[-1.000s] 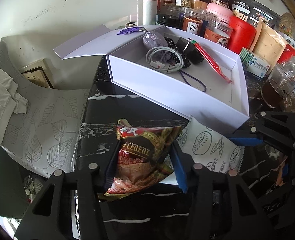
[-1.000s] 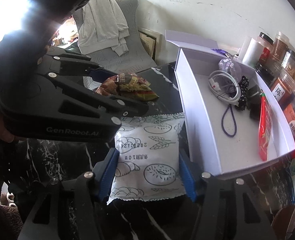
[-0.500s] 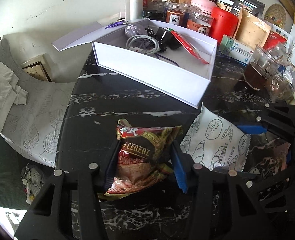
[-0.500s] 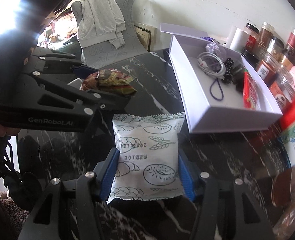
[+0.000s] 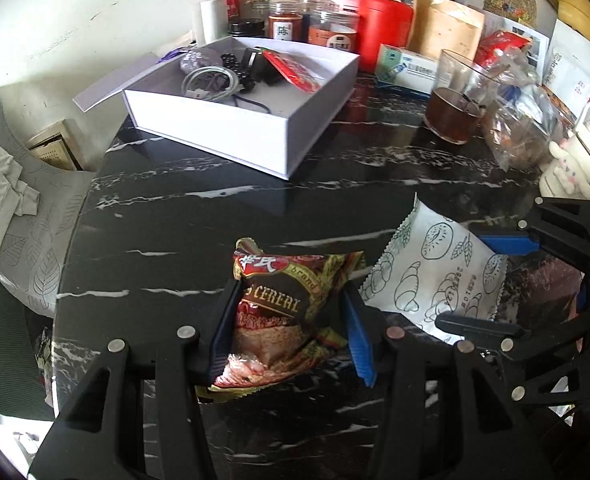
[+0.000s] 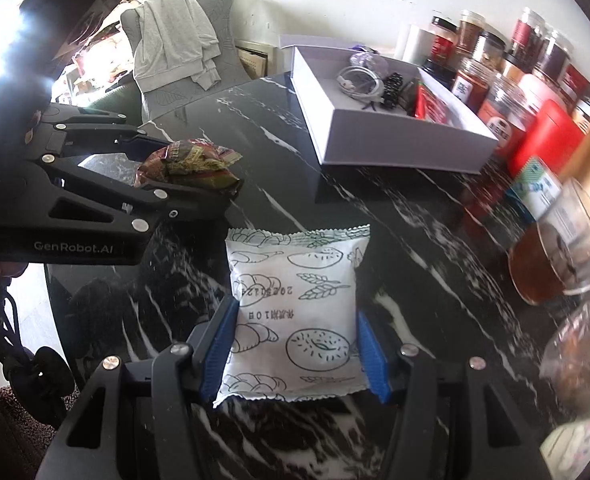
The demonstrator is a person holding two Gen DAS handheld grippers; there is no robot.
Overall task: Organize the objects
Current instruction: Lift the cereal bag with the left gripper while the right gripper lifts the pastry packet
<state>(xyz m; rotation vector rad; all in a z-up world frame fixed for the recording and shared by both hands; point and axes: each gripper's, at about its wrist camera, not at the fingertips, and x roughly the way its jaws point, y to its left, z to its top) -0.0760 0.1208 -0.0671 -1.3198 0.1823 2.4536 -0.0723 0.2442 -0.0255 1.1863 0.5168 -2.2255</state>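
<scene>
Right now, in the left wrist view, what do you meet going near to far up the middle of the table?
Left gripper shut on the cereal packet → bare black marble table → white box → jars at the wall.

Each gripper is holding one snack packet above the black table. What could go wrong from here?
The cereal packet is crumpled between the left gripper pads and may burst or slip out. The two grippers are close together, so the white pastry packet in the right gripper may hit the left one. The glass of dark liquid could be knocked over.
</scene>
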